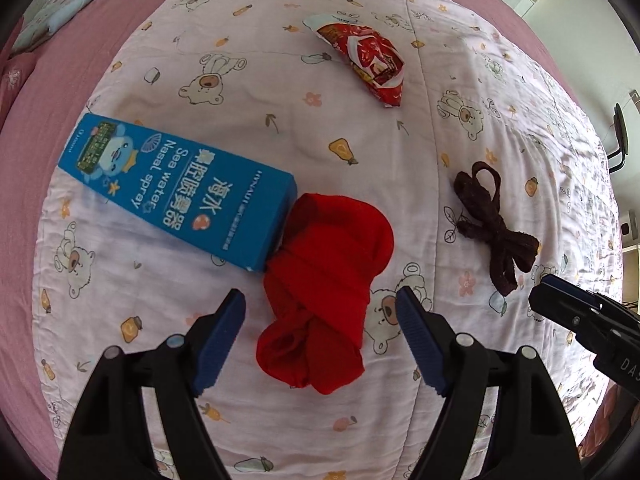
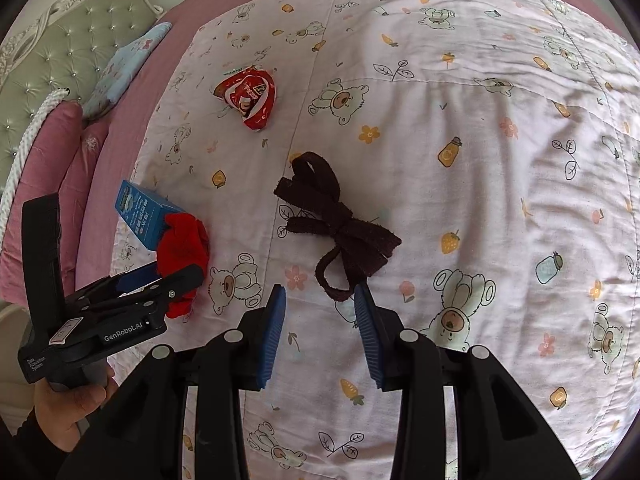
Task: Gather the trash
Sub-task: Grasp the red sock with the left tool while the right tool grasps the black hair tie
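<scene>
Covering a pink bed (image 1: 60,92), a bear-print quilt (image 1: 248,92) is seen; left gripper (image 1: 320,336) jaws gape around a red sock (image 1: 324,280), right gripper (image 2: 320,332) jaws half-open, empty.

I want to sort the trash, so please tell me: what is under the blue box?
The blue box lies flat on the quilt; its near end touches the red cloth. Anything beneath the box is covered.

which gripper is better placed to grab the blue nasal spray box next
Left, probably. The left gripper hangs open over the red cloth, which touches the blue box. The right gripper sits by the brown ribbon bow, farther from the box.
</scene>
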